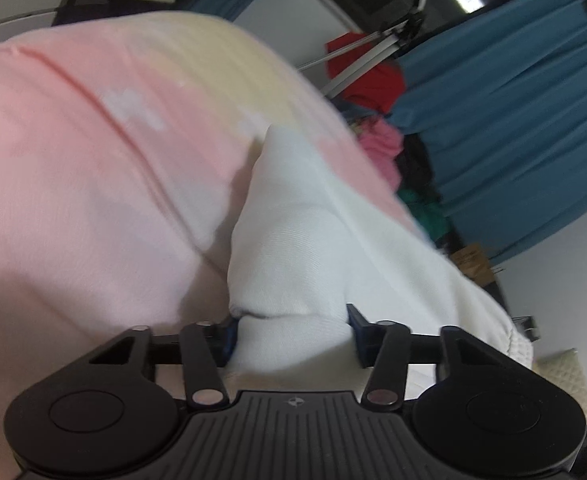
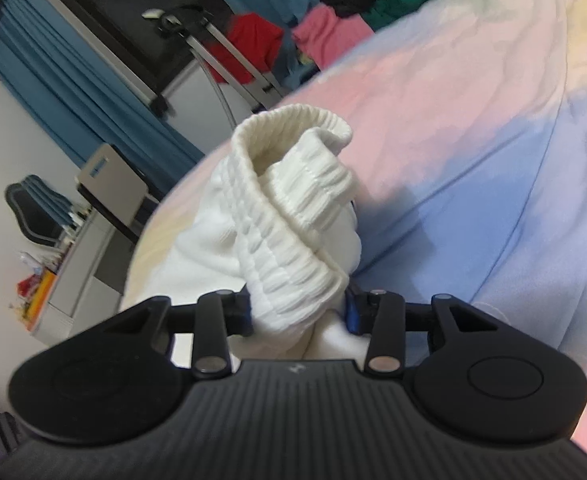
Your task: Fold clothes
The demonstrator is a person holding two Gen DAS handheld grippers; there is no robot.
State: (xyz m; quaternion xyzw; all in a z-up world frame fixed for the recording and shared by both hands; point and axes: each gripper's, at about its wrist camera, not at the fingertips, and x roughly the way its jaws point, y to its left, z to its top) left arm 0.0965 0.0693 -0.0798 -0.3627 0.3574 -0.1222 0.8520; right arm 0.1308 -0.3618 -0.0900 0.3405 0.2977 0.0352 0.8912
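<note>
Garment [image 2: 293, 232] on bed [image 2: 473, 128], clothes pile [image 2: 333, 32] behind.

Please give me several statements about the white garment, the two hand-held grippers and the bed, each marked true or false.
1. The left hand-held gripper is clamped on the white garment. True.
2. The right hand-held gripper is empty. False: it grips the garment's ribbed elastic band.
3. The garment rests over a pastel bedsheet. True.
4. The curtains are red. False: they are blue.
5. Coloured clothes are piled beyond the bed. True.
</note>
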